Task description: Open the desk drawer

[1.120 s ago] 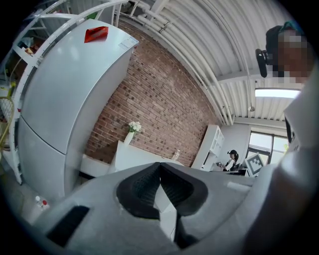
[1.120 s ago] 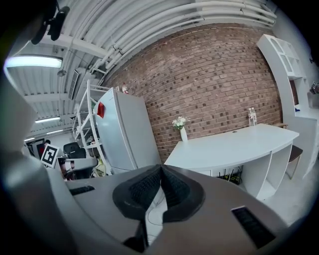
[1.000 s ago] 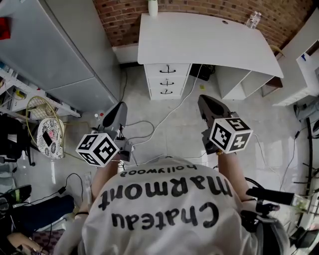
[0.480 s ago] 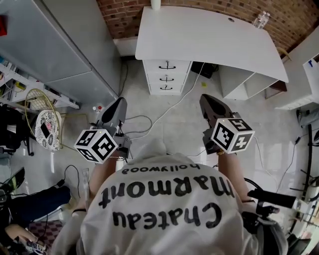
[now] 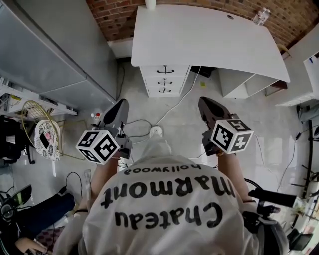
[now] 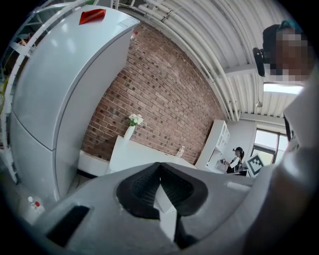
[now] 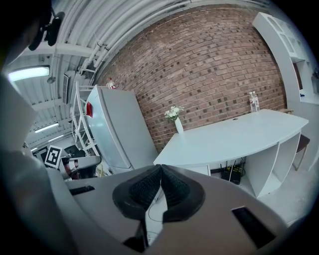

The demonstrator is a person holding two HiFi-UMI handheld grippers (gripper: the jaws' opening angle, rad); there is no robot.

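Note:
The white desk [image 5: 199, 35] stands against the brick wall, and its drawer unit [image 5: 165, 79] sits under the left end with three shut drawers, each with a dark handle. My left gripper [image 5: 121, 103] hovers above the floor, short of the unit and to its left, jaws shut and empty. My right gripper [image 5: 203, 101] is held at the same distance, to the right of the unit, also shut on nothing. In the left gripper view the left gripper [image 6: 159, 164] has its tips meeting before the desk [image 6: 134, 157]. The right gripper [image 7: 161, 167] points at the desk [image 7: 234, 137].
A tall grey fridge [image 5: 50, 45] stands left of the desk. A white cable [image 5: 172, 109] runs over the floor from the desk to a small white device [image 5: 156, 132]. A vase [image 5: 150, 4] and a bottle [image 5: 259, 16] stand on the desktop. White shelving [image 5: 311, 64] is at right.
Both grippers and the head have moved forward toward the desk, which now looks larger and nearer. Both pairs of jaws stay shut.

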